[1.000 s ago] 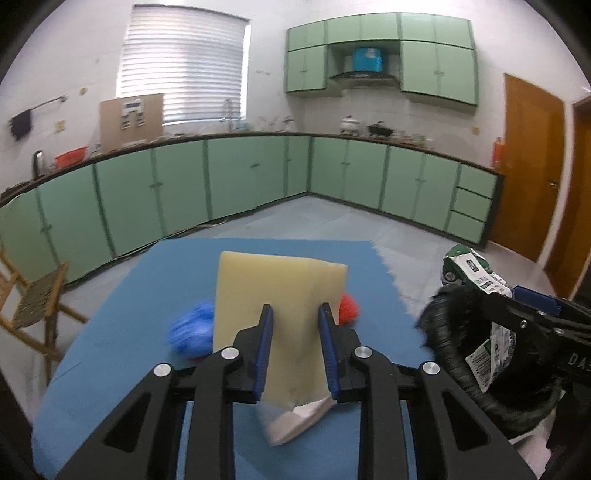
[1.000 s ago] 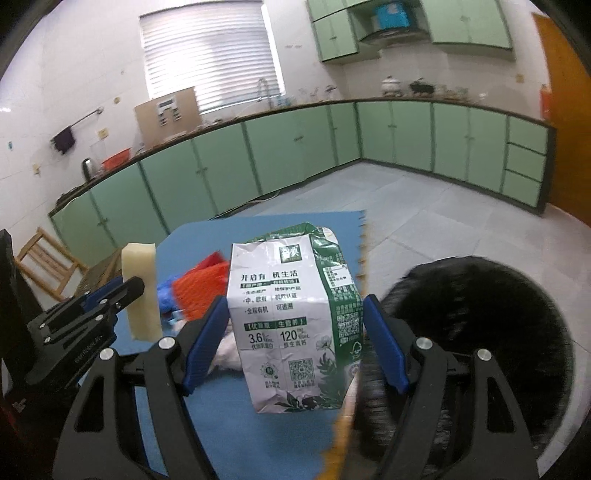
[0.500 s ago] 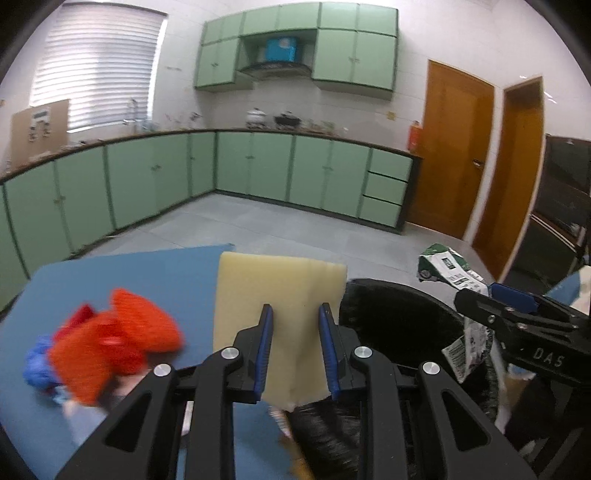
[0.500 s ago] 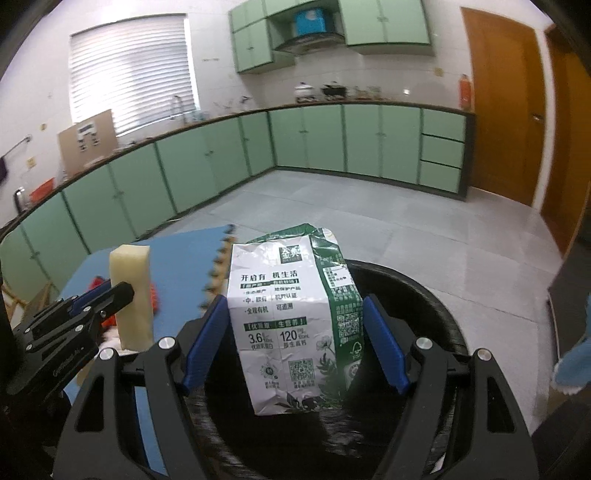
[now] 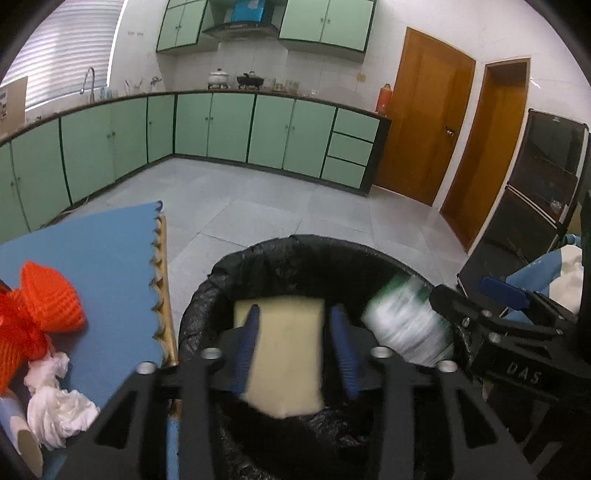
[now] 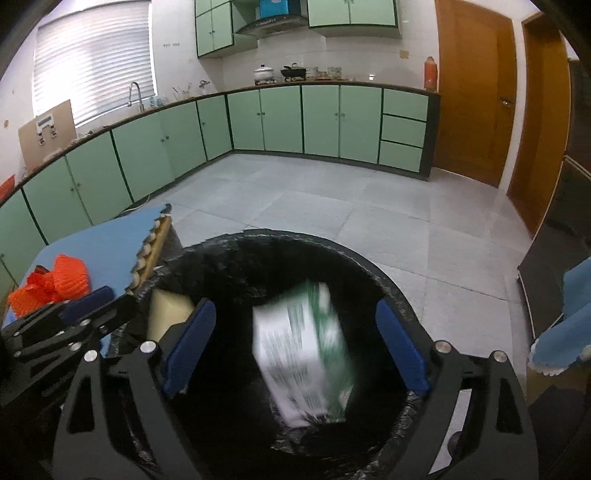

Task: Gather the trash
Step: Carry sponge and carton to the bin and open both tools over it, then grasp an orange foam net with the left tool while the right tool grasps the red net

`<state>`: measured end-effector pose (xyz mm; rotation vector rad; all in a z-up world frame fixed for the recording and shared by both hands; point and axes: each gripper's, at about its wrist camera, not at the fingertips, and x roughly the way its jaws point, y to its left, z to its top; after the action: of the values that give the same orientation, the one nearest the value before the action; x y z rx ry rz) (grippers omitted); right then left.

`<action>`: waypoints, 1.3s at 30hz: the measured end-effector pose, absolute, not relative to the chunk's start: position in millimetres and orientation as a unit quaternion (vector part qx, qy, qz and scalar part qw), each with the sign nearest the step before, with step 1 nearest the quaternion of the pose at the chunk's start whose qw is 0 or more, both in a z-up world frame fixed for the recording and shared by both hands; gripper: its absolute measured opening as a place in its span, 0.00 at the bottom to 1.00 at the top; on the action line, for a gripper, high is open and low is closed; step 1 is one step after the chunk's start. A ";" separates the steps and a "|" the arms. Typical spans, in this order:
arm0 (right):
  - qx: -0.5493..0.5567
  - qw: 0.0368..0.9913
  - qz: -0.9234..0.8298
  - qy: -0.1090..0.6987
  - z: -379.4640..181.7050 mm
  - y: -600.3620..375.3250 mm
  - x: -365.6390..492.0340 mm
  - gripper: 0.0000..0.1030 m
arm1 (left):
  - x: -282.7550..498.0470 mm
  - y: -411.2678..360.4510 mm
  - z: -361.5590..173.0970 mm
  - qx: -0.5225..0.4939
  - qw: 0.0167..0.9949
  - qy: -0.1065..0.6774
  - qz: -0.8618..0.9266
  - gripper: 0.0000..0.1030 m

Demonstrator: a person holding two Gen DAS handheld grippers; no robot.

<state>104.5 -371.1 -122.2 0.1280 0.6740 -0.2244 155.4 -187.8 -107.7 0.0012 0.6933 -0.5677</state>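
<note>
With both grippers now over the black-lined bin [image 6: 391, 291], jaws having just been opening, the right gripper [image 6: 295, 345] is standing spread and the milk carton [image 6: 303, 350] is dropping in blurred; the left gripper [image 5: 295, 350] is parting, the yellow sponge [image 5: 284, 350] slipping loose between its pads. Orange netting [image 5: 40, 310] and tissue [image 5: 59, 402] are waiting on the blue mat [image 5: 103, 258] beside the bin.

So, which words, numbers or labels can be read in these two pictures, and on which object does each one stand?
"DAS": raised letters on the black body of the right claw, seen from the left wrist view.
Milk carton: green and white print, blurred by motion, not readable.
Cardboard sheet on the counter: a dark printed mark, too small to read.
Blue box above the range hood: no legible text.
</note>
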 end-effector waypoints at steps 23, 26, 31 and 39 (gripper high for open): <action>0.064 0.951 0.014 0.301 -90.8 -230.3 123.0 0.91 | 119.3 26.7 -65.6 -0.005 0.961 0.270 -0.063 0.64; 0.055 0.953 0.035 0.297 -88.8 -202.5 132.0 0.91 | 123.9 58.9 -67.7 -0.011 0.963 0.268 -0.024 0.64; 0.041 0.953 0.065 0.294 -91.9 -161.5 149.9 0.91 | 134.3 108.5 -78.9 -0.019 0.962 0.272 0.030 0.64; 0.025 0.947 0.099 0.304 -102.6 -116.4 194.0 0.90 | 160.0 151.5 -99.0 -0.043 0.954 0.286 0.072 0.64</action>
<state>194.0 -116.4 -102.6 0.0500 0.6186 0.2006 160.0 151.5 -99.0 -0.0864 0.5817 0.1465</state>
